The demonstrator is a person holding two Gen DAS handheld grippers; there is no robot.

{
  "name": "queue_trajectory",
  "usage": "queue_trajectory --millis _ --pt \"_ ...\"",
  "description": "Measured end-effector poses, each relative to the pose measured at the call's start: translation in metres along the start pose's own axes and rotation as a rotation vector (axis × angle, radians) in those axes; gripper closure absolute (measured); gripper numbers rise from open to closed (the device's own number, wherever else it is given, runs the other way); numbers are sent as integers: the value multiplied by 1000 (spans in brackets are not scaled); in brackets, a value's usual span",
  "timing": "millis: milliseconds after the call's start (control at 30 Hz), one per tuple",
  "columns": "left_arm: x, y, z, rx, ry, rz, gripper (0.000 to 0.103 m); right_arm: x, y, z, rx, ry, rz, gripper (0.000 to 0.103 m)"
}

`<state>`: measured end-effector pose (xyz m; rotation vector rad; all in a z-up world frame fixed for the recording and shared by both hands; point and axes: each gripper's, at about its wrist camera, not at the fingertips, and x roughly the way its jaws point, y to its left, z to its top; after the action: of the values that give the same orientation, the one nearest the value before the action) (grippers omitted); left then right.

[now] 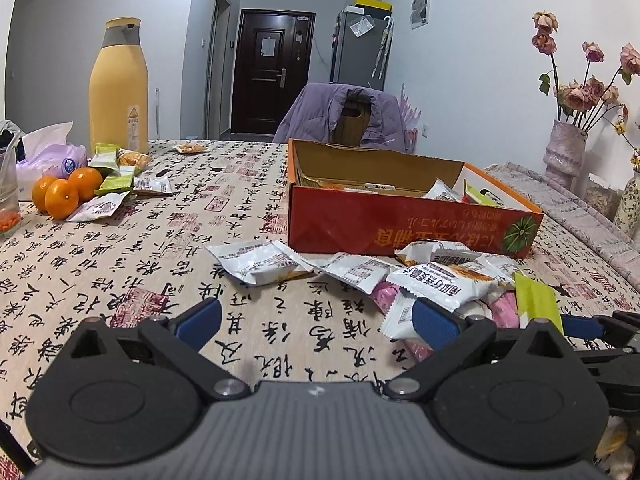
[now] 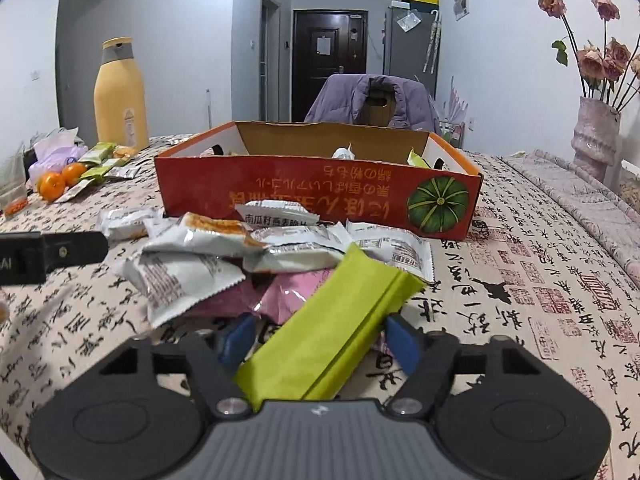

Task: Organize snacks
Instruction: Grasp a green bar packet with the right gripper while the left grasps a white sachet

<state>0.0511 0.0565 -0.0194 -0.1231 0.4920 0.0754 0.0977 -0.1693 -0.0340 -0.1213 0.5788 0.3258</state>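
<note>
Presently: right hand-held gripper (image 2: 320,340), blue pads either side of a long lime-green foil snack packet (image 2: 332,328), contact not clear. Packet lies atop the snack heap on the counter (image 2: 540,280), before the red cardboard box (image 2: 320,196). Left hand-held gripper (image 1: 320,320) open, empty. Advice: pinch mid-packet, lift clear, carry over the box's near wall.
</note>
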Motion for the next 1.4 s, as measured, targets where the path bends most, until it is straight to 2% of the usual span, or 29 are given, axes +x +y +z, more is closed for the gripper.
queue_trajectory --millis 100,300,667,1033,1233,1400 --pt "-1 0 -1 -3 2 1 0 -6 -3 -2 -24 -5 -4 58" --pt "-2 -3 0 0 2 -6 0 -17 -18 -8 -16 -25 7 66" --pt "-1 -16 2 9 11 -43 0 -33 -34 -5 8 -99 7 67" --pt "15 -55 3 90 41 -92 0 -34 -46 -6 39 -116 2 67" --pt "28 -71 3 120 63 -89 0 -34 -51 -7 49 -124 6 67" --pt "41 -77 3 104 97 -67 0 -33 -56 -8 58 -126 12 67"
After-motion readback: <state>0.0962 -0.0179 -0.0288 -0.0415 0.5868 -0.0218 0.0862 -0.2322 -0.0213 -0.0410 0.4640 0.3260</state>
